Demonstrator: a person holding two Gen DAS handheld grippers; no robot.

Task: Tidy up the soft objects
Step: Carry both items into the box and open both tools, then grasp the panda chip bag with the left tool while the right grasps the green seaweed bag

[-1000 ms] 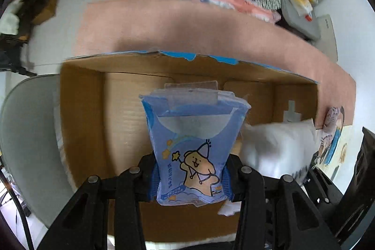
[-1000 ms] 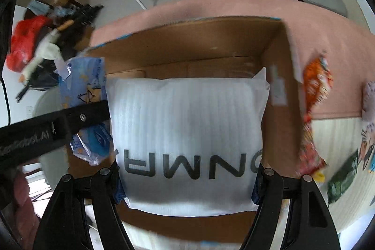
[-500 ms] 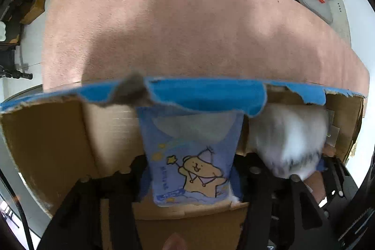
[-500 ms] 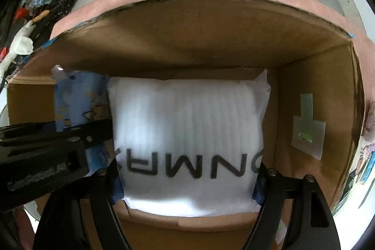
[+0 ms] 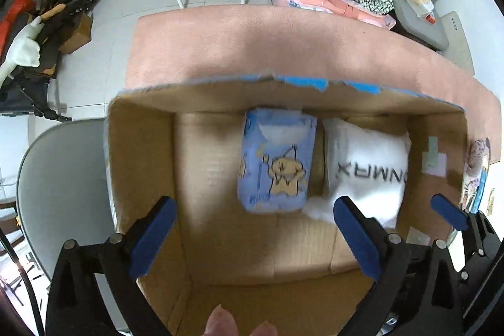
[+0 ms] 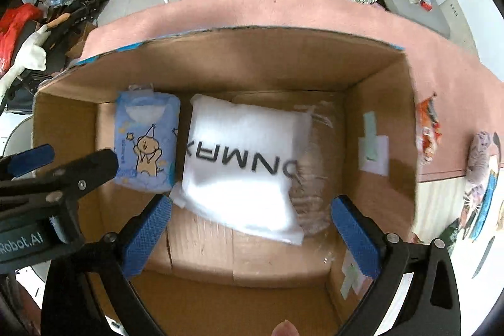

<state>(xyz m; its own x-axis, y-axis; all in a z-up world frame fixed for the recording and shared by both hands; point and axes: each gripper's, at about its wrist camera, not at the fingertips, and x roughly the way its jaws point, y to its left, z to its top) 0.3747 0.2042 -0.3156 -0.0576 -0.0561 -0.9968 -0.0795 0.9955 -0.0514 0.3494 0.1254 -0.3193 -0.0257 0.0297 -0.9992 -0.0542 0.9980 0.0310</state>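
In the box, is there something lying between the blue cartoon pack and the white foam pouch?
No: in the right wrist view the blue cartoon pack and white foam pouch lie side by side, with only a narrow gap of cardboard box floor.

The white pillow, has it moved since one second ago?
Yes. The white pillow has left the right gripper and lies on the cardboard box floor, beside the blue pack.

Inside the cardboard box [image 6: 381, 103] lie two soft packs — one blue cartoon-printed pack [image 6: 146, 144] and one white pouch [image 6: 245, 166] just beside it. Above the box hover two grippers — left gripper [image 5: 255, 232], right gripper [image 6: 252, 232], both spread wide.
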